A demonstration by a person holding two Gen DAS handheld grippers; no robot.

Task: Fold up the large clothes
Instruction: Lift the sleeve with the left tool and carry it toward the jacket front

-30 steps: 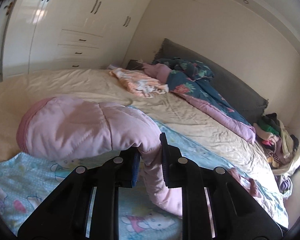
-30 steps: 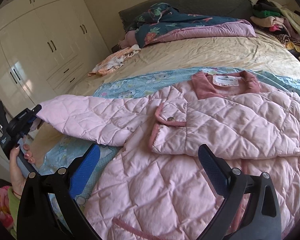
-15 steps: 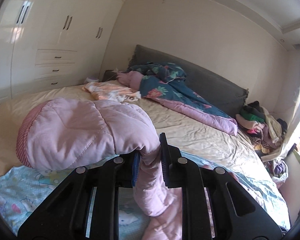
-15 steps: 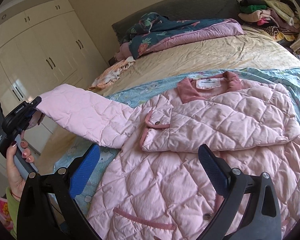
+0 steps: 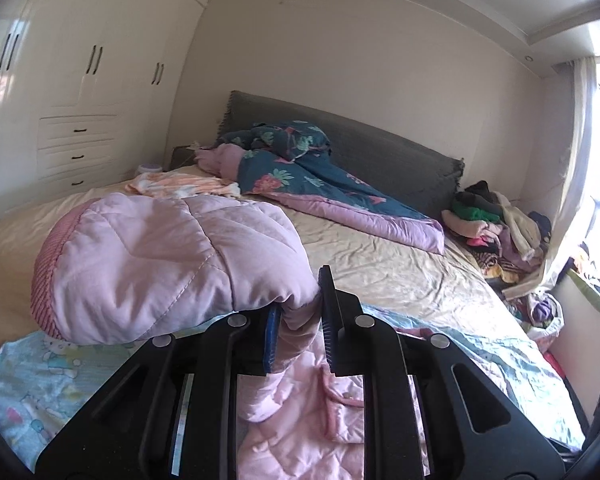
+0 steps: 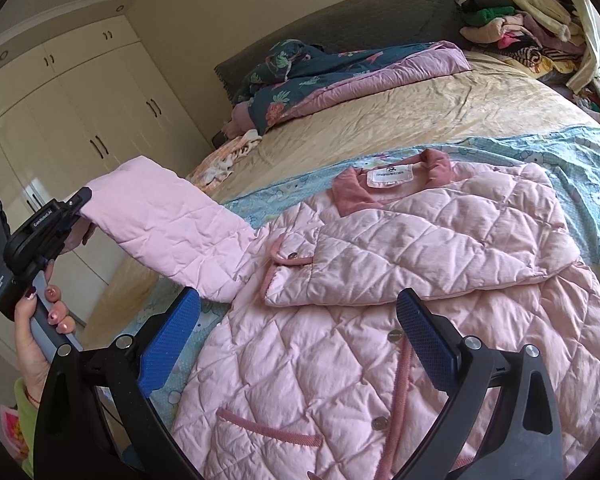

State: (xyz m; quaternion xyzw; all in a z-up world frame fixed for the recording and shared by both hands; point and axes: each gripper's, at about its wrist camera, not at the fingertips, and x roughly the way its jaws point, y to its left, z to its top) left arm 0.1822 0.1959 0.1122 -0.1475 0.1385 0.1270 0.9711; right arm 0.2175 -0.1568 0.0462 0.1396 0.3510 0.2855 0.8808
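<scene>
While my left tongs (image 5: 298, 332) are clamped tight on the sleeve (image 6: 168, 224) near its cuff (image 5: 46, 276), with quilted cloth bunched between the pads, my right tongs (image 6: 300, 344) gape wide and hold nothing, hanging over the front of the jacket (image 6: 380, 320). The jacket lies face up on the blue sheet (image 6: 572, 152) at the near end of the bed (image 6: 440, 100), collar (image 6: 352, 192) toward the far side, and its right sleeve is already folded across the chest. So I judge the step in hand is the second sleeve: I have it raised off the bed at the left and must carry it rightward over the chest to lie on the first. That calls for keeping the grip shut until the cuff is past the button line, lowering it flat, and perhaps pressing the shoulder with the free tongs so the body does not drag along. Compared with a second ago, the sleeve stands higher and clear of the sheet, where before it lay nearly level with it; my left hand (image 6: 40, 320) has come up and in toward the jacket. In the left view the cuff now hides more of the far bedding, and the jacket's pocket shows below the tongs. The right tongs have drawn back a little, so more of the lower front and its buttons are in view.
</scene>
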